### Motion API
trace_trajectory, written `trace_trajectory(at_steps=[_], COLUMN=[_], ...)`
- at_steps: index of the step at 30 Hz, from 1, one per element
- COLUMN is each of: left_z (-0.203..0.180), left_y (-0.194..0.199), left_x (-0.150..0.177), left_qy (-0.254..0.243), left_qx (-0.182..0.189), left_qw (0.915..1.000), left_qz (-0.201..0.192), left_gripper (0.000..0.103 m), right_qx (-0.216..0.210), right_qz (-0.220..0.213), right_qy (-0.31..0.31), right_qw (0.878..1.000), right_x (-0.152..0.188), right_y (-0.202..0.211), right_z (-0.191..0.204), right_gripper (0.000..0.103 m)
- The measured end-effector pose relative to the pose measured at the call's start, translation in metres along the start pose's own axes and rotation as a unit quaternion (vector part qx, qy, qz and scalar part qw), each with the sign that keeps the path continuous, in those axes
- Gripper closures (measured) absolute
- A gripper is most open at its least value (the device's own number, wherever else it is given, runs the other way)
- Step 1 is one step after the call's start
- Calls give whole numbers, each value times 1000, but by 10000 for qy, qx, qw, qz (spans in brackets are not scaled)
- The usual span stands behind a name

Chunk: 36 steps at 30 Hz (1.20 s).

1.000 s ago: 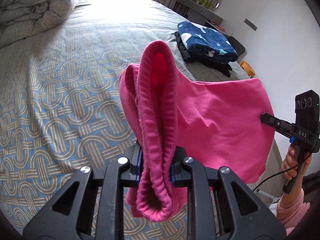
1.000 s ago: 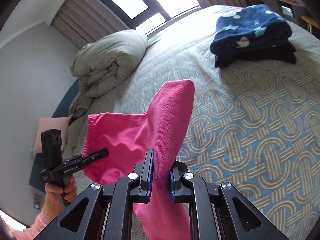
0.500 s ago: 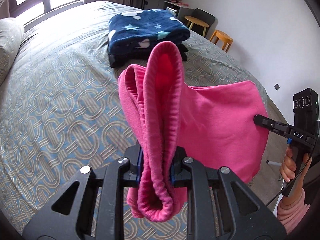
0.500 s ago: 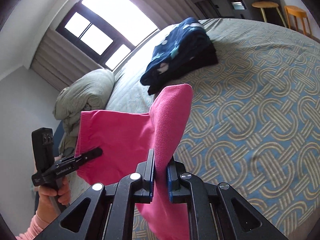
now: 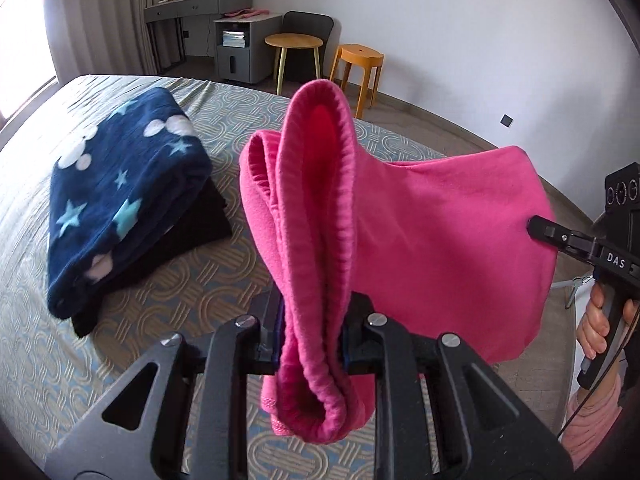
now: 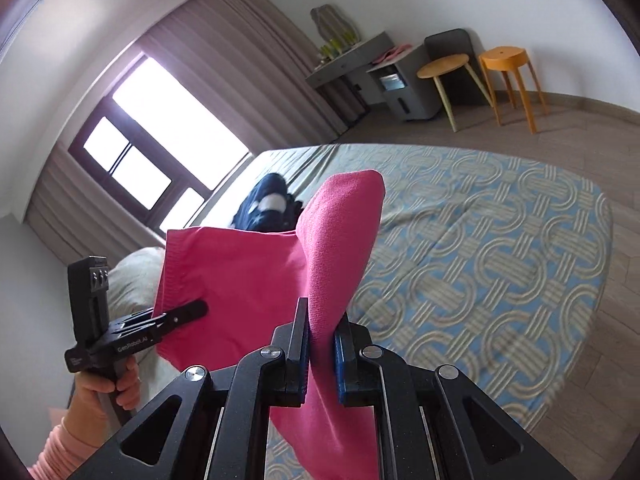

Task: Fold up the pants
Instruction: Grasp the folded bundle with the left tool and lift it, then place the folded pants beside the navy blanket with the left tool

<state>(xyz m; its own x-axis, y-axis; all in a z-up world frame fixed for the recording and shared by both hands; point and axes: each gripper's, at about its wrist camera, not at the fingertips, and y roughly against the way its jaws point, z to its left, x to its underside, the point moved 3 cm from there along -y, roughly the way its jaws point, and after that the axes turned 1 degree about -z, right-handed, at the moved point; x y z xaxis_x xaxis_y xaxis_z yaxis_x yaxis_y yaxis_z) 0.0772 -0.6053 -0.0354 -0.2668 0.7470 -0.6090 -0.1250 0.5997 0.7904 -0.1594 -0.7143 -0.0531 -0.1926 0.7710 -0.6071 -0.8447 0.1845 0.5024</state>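
Observation:
The pink pants (image 5: 440,248) hang folded in the air above the bed, stretched between both grippers. My left gripper (image 5: 312,336) is shut on the ribbed waistband end, which bunches up between its jaws. My right gripper (image 6: 320,352) is shut on the other end of the pink pants (image 6: 256,280). In the left wrist view the right gripper (image 5: 536,226) pinches the cloth's right edge. In the right wrist view the left gripper (image 6: 200,308) pinches the cloth's left edge.
The bed (image 5: 120,360) with a blue and beige ring-patterned cover lies below. A folded navy star blanket (image 5: 120,204) on a black garment sits on it at left. Two wooden stools (image 5: 356,60), a dark chair and a grey desk stand by the far wall.
Both grippers have swung round with the pants held between them. The view has turned from the pillow end of the bed toward the folded navy blanket and the stools.

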Motion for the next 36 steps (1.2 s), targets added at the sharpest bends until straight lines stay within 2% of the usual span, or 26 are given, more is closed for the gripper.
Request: trace_trajectory(at_steps=[3, 5, 7, 9, 10, 13, 15, 18, 21, 22, 25, 30, 36], left_z=[6, 16, 32, 47, 53, 64, 71, 72, 64, 59, 41, 19, 4], left_y=[-46, -78, -109, -129, -133, -133, -131, -121, -100, -93, -66, -19, 45], left_x=[-15, -15, -6, 7, 12, 23, 27, 29, 31, 32, 36, 43, 46], left_qy=[221, 264, 300, 377, 397, 472, 580, 610, 521, 473, 324, 277, 441], left_qx=[-344, -828, -1330, -1564, -1600, -1502, -1509, -1468, -1347, -1312, -1259, -1039, -909], left_qw=[9991, 9959, 9888, 9823, 9812, 9828, 9819, 9834, 9876, 9888, 9912, 9941, 9924], left_qz=[64, 233, 610, 960, 1001, 961, 985, 870, 624, 541, 246, -118, -708], left_gripper=[68, 66, 64, 64, 64, 63, 63, 63, 62, 59, 48, 46, 35], right_qx=[259, 546, 1210, 2092, 2392, 2234, 2232, 2434, 2501, 2478, 2277, 2149, 1802], right_qz=[-86, -66, 52, 419, 578, 287, 289, 291, 153, 106, 21, -109, -346], right_qy=[-170, -334, -387, -402, -392, -393, -388, -420, -362, -367, -295, 130, 680], right_qw=[9995, 9979, 9919, 9761, 9685, 9735, 9736, 9686, 9674, 9681, 9733, 9765, 9807], right_x=[-18, -25, -24, -12, -5, 1, 0, 0, 3, 6, 16, 21, 27], right_y=[-11, -28, -51, -79, -89, -84, -78, -69, -51, -43, -24, -10, 11], right_z=[-28, -54, -82, -112, -125, -135, -138, -140, -134, -129, -108, -65, 2], right_gripper=[94, 94, 89, 88, 83, 77, 73, 60, 60, 60, 60, 60, 58])
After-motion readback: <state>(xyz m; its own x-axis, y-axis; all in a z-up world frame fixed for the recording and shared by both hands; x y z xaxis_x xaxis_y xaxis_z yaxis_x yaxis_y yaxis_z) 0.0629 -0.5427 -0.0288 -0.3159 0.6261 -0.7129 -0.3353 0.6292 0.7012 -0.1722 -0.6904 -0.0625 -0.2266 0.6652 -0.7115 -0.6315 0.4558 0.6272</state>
